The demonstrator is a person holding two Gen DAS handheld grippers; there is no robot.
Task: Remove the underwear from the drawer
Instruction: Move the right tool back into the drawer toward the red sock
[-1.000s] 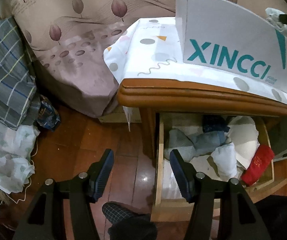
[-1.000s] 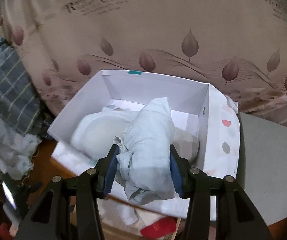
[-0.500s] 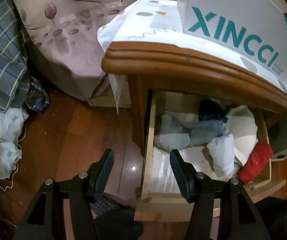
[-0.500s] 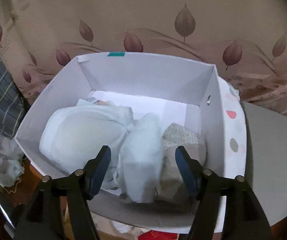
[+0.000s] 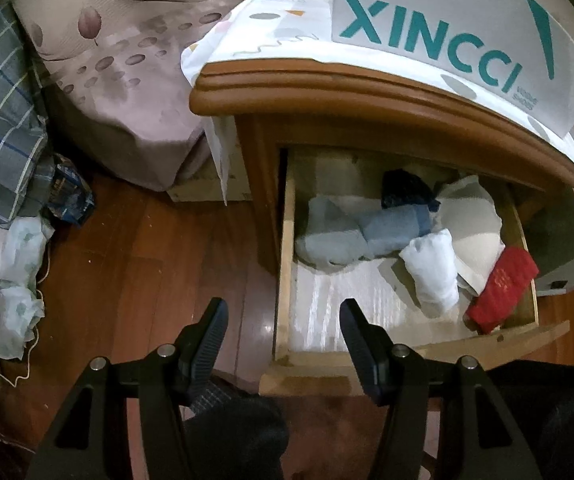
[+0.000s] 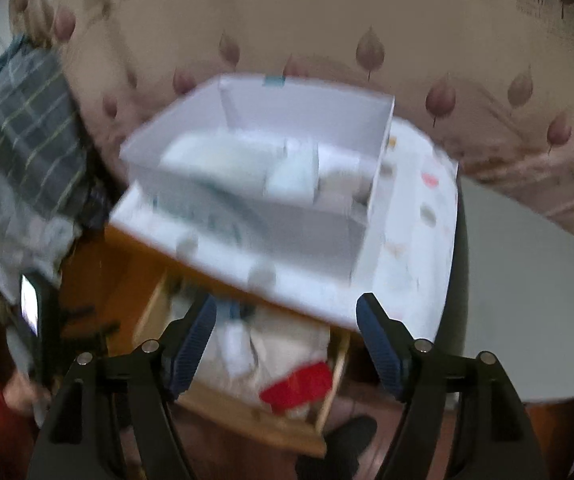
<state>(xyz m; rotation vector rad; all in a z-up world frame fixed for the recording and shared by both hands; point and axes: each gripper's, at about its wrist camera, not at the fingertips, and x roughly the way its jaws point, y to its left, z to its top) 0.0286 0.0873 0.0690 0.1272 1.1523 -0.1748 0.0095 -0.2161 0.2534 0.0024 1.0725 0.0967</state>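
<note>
Reddish wooden floorboards [image 5: 135,264] run beneath a wooden nightstand [image 5: 367,100] whose top is covered by a white patterned cloth [image 5: 263,36]; a white shoebox [image 5: 439,36] printed XINCCI stands on that cloth. Behind it hangs a beige bedspread with a leaf print [image 5: 127,64].

Below the top, the drawer [image 5: 285,280] is pulled open. Inside lie several pieces of rolled underwear: a pale grey-blue roll [image 5: 329,232] at the left, a blue one [image 5: 397,226] touching it, a dark navy one [image 5: 403,190] behind, and a white roll [image 5: 435,272] nearer the front. A red item [image 5: 503,290] lies against the right wall (what it is cannot be told).

The left gripper [image 5: 283,328] hangs over the drawer's front left corner, jaws parted with nothing between them, one finger over the floor and the other over the drawer lining.

The right wrist view is blurred by motion. The right gripper [image 6: 287,328] has just been opening and now grips nothing; its fingers stand apart above the open drawer, well clear of the shoebox, where pale folded garments [image 6: 291,176] lie inside.
</note>
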